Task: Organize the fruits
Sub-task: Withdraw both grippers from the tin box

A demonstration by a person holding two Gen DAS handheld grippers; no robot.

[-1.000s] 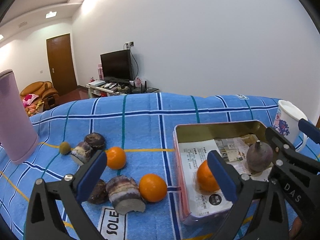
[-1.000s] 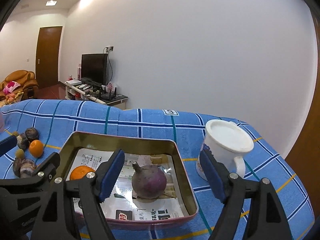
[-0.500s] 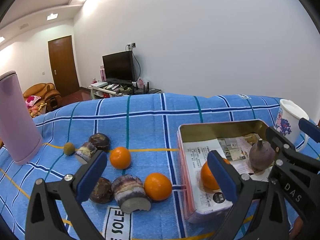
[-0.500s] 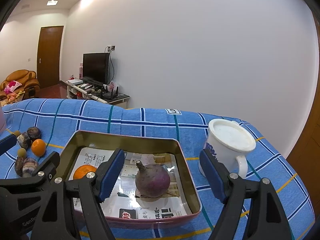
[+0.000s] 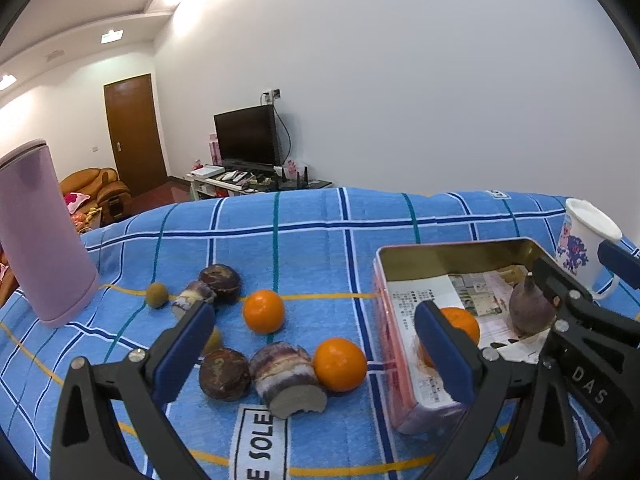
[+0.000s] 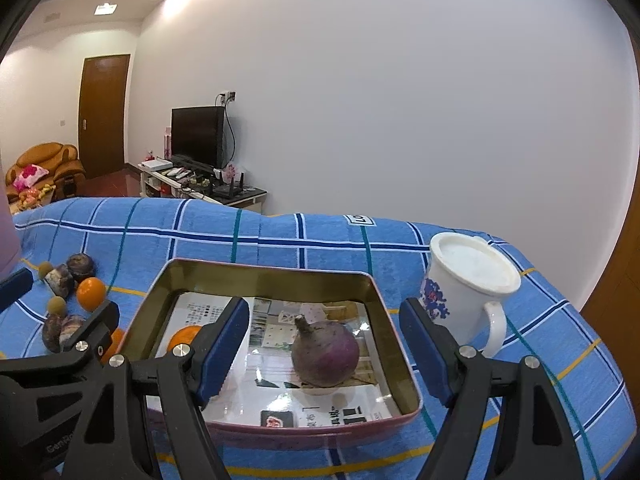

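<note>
Now your left gripper (image 5: 310, 346) sits farther from the tin (image 5: 404, 364), over the loose oranges (image 5: 339, 364); both claws stay apart, right gripper (image 6: 324, 350) over the tin.

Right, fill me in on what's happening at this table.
A person is sorting fruit into a metal tin lined with newspaper, with tongs in each hand. Both the left tongs and the right tongs are open and hold nothing. One orange and a purple round fruit are already in the tin. Two oranges and several dark and small brownish fruits are on the blue checked cloth, left of the tin. A white mug stands to its right.
</note>
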